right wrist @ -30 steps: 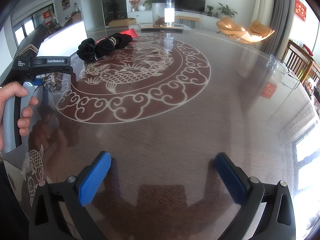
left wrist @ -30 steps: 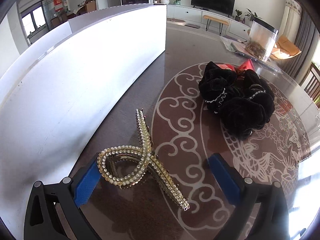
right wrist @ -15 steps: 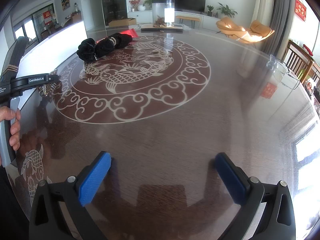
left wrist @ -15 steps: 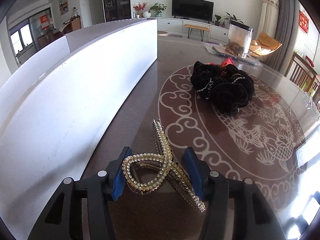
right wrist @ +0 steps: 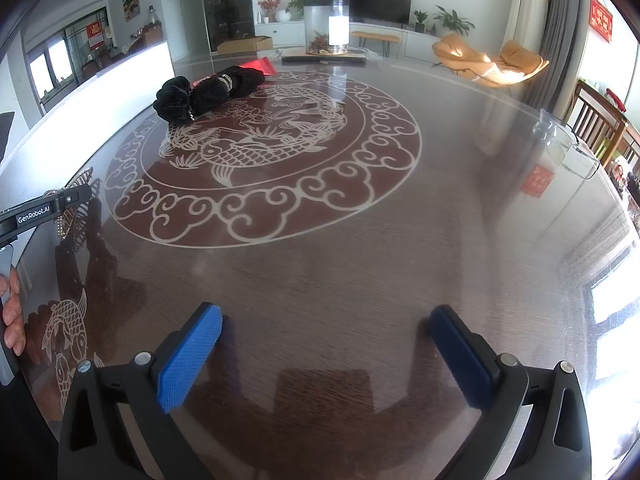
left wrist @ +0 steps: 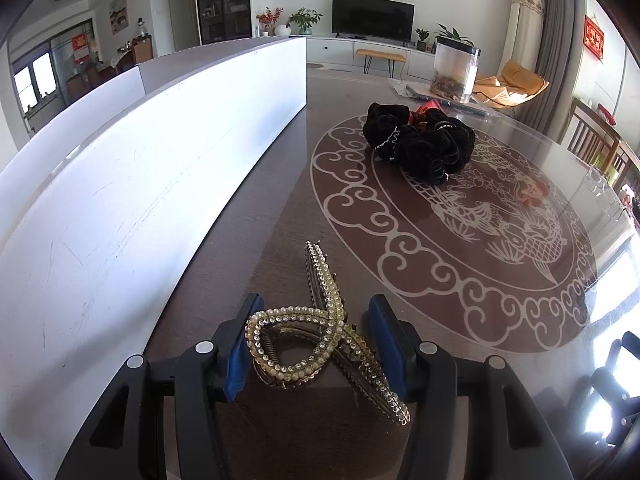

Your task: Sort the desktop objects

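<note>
A gold hair claw clip (left wrist: 328, 284) set with pearls and rhinestones sits between the blue pads of my left gripper (left wrist: 315, 320), which is shut on its looped end. In the right wrist view the clip (right wrist: 76, 204) and the left gripper's body (right wrist: 44, 208) show at the left edge, with a person's hand (right wrist: 12, 320) on the handle. A pile of black velvet scrunchies (left wrist: 424, 144) (right wrist: 208, 92) lies on the round table's fish pattern. My right gripper (right wrist: 324, 332) hangs open over bare tabletop, with nothing between its fingers.
A long white box wall (left wrist: 120, 200) runs along the table's left side. A clear jar (left wrist: 456, 68) (right wrist: 326, 26) stands at the far edge, a red envelope (right wrist: 260, 66) beside the scrunchies. A clear plastic container (right wrist: 568, 148) sits at the right rim, wooden chairs beyond.
The left gripper's jaws went from wide open to shut on the hair clip, then drew back from the scrunchies with it. The right gripper kept still.
</note>
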`<control>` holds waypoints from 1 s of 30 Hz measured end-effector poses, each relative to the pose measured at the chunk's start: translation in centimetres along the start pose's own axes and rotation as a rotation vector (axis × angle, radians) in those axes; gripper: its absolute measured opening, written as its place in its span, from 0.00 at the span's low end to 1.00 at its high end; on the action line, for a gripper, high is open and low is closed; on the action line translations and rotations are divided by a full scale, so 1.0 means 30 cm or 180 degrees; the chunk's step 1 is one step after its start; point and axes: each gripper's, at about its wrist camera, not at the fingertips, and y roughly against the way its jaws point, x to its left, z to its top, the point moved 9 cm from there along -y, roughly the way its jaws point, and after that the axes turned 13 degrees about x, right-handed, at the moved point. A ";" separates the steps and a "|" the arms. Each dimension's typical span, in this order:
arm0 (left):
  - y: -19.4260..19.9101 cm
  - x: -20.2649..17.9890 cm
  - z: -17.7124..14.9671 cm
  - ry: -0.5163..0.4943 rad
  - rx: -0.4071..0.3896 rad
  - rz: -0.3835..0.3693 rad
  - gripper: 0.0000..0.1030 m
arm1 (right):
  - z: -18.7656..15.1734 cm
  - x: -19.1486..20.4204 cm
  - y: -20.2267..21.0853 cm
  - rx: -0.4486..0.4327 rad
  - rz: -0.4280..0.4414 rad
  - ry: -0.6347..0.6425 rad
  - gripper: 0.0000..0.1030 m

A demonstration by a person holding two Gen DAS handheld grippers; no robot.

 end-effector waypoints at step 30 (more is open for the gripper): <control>0.002 0.003 -0.002 -0.0013 0.0008 0.0031 0.53 | -0.002 0.001 0.001 0.0000 0.0000 -0.0002 1.00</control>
